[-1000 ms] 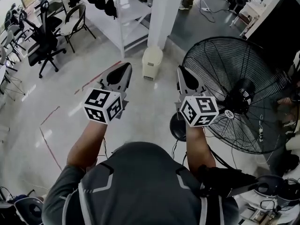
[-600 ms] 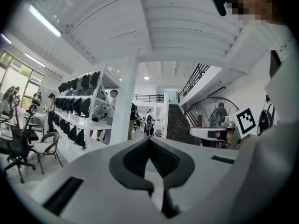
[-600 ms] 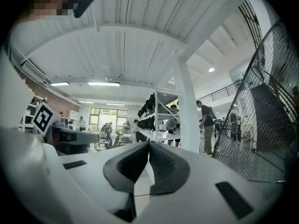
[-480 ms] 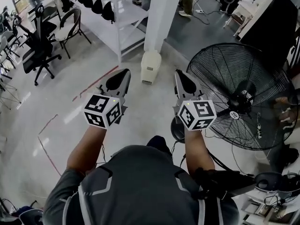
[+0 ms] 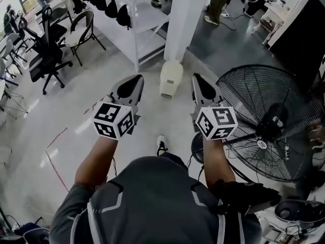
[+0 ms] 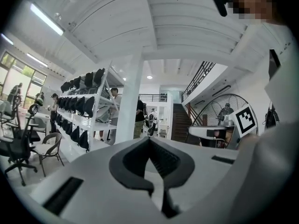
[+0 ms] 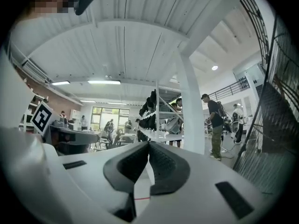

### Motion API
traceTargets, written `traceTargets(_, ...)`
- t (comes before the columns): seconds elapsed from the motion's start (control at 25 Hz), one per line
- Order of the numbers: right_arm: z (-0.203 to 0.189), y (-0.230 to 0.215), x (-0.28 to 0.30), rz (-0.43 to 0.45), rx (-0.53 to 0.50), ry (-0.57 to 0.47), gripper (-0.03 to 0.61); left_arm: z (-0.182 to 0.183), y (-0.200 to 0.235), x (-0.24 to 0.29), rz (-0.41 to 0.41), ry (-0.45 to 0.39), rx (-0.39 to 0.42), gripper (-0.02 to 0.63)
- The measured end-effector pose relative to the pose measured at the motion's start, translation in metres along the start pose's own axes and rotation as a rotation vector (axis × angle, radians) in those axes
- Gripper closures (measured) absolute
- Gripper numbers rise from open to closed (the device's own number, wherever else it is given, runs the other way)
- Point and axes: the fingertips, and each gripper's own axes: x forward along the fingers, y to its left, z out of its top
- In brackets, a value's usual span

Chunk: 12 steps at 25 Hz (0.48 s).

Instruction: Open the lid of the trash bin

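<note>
The trash bin (image 5: 171, 78) is a small cream bin with its lid down, standing on the floor at the foot of a white pillar (image 5: 185, 14). In the head view it lies between my two grippers and beyond their tips. My left gripper (image 5: 138, 78) is held out in the air to the bin's left, jaws together on nothing. My right gripper (image 5: 195, 77) is held level with it on the bin's right, also shut and empty. Both are well above the floor and touch nothing. Neither gripper view shows the bin; the left gripper (image 6: 149, 139) and right gripper (image 7: 149, 144) point level across the room.
A large black floor fan (image 5: 269, 121) stands close on my right. A white shelf rack (image 5: 127, 14) with dark bags is at the back left, with chairs (image 5: 84, 27) and an office chair (image 5: 45, 55) beyond it. Red tape lines (image 5: 56, 136) mark the floor. People stand beyond the pillar.
The person has walked forward: the bin, pillar and fan have shifted down and right in the head view, and a shoe now shows below the grippers. Both grippers stay shut.
</note>
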Motion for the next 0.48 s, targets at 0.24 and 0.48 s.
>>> traceTargets(0.24, 0.004, -0.037, 0.048, 0.007, 0.007, -0.005, 0.552, 0.015, 0.024, 0.055, 0.014, 0.004, 0.019, 0.606)
traceTargets(0.48, 0.002, -0.089, 0.079, -0.017, 0.027, -0.012, 0.551, 0.018, 0.031, 0.115, 0.003, 0.023, 0.034, 0.606)
